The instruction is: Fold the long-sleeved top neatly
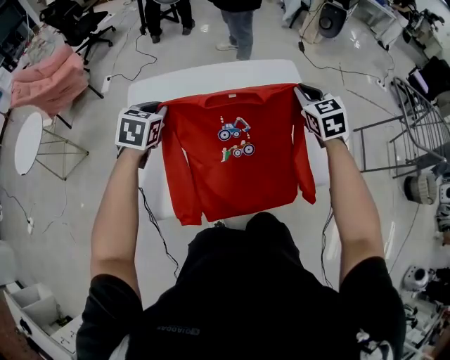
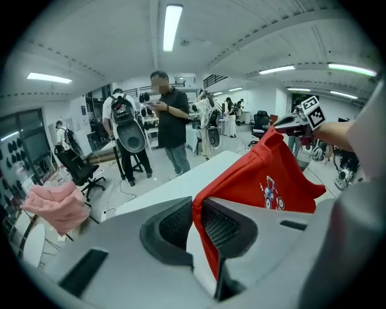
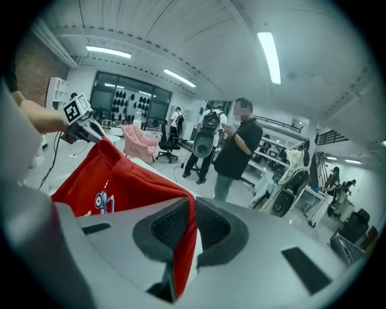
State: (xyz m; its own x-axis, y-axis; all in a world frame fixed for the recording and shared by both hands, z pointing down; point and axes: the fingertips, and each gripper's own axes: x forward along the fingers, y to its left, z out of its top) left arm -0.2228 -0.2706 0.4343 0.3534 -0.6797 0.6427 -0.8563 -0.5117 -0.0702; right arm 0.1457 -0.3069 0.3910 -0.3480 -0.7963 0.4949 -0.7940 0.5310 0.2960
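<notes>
Head view, nearest first: at 6 o'clock the person's black-clad torso [image 1: 246,302] fills the bottom edge, and two bare forearms [image 1: 119,211] reach out toward 11 and 1 o'clock. Between them hangs the long-sleeved top [image 1: 232,176], red, front side up, with its hem nearest the person and its neckline away at 12 o'clock. Both sleeves lie down along its sides, and a small vehicle print [image 1: 235,138] sits on the chest. The left gripper [image 1: 162,112] holds the shoulder corner at 10 o'clock of the garment and the right gripper [image 1: 302,93] holds the one at 2 o'clock, so the shoulder line is stretched straight between them. In the left gripper view the jaws are nearly together, pinching a fold of red cloth between the ribbed pads. The right gripper view shows the same: a narrow gap filled with red fabric, which drapes down below the pads. Under the top lies a white table [image 1: 211,76], showing past the neckline and beside both sleeves; whether the hem rests on it I cannot tell. A black cable [image 1: 151,218] trails down the table's 8 o'clock side. Farther out on the glossy floor, a pink garment [image 1: 46,79] is heaped at 10 o'clock, with an office chair [image 1: 77,21] beyond it. A standing person [image 1: 239,28] is at 12 o'clock.
</notes>
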